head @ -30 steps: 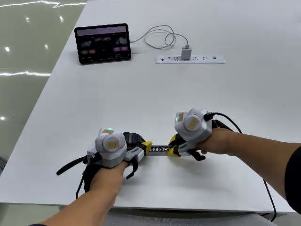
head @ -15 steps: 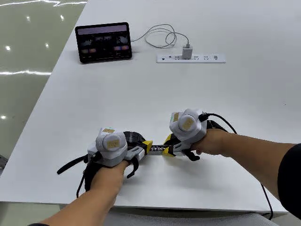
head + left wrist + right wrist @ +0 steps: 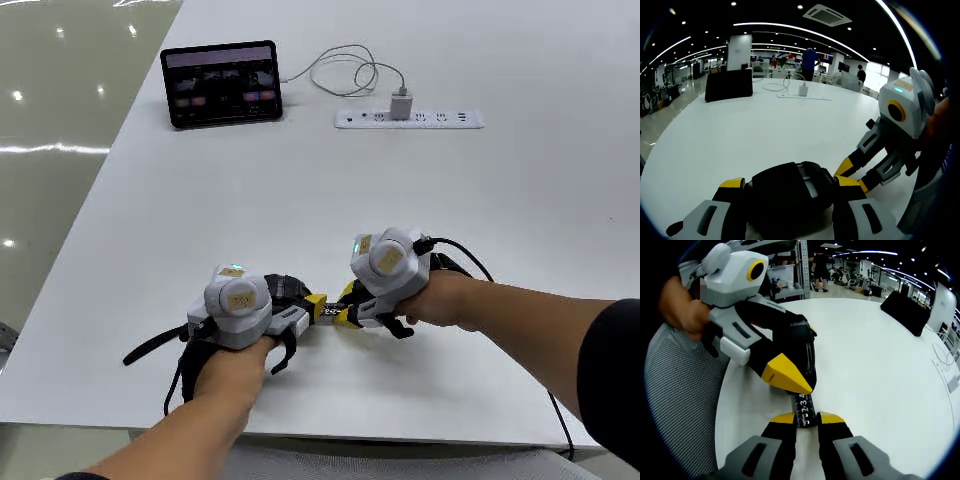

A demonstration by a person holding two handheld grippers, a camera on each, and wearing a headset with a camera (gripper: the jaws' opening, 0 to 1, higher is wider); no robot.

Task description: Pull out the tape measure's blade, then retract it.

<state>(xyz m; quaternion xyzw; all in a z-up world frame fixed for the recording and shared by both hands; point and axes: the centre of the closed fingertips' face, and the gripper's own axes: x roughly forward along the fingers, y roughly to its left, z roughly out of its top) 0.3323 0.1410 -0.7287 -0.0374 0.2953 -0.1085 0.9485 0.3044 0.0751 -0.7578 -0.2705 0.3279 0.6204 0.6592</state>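
A white table [image 3: 480, 200] is seen from above, with two hand-held grippers meeting near its front edge. The left gripper [image 3: 305, 312] points right and is clenched around a black tape measure [image 3: 285, 291] that rests on the table. The right gripper [image 3: 345, 315] points left and slightly down, its yellow tips close to the left gripper's. A short length of blade [image 3: 329, 316] runs between them. From this height the blade is a thin strip and the grip on it is hard to read. The right gripper view shows it closely: the right gripper [image 3: 807, 418] pinches the blade [image 3: 803, 407] between its yellow tips, the printed numbers are legible, and the blade leads straight into the tape measure [image 3: 801, 342] held by the left gripper [image 3: 787, 377]. A grey mesh surface [image 3: 680, 405] lies beyond the table edge in that view. The left gripper view shows the left gripper [image 3: 790, 182] with both jaws pressed against the tape measure [image 3: 790, 192], whose body hides the blade, and the right gripper [image 3: 852, 170] coming in from the right. At the table's far side, the head view shows a tablet [image 3: 221, 84] with a lit screen, a power strip [image 3: 440, 120] and a plugged-in charger [image 3: 401, 103] with a looped cable [image 3: 345, 65].
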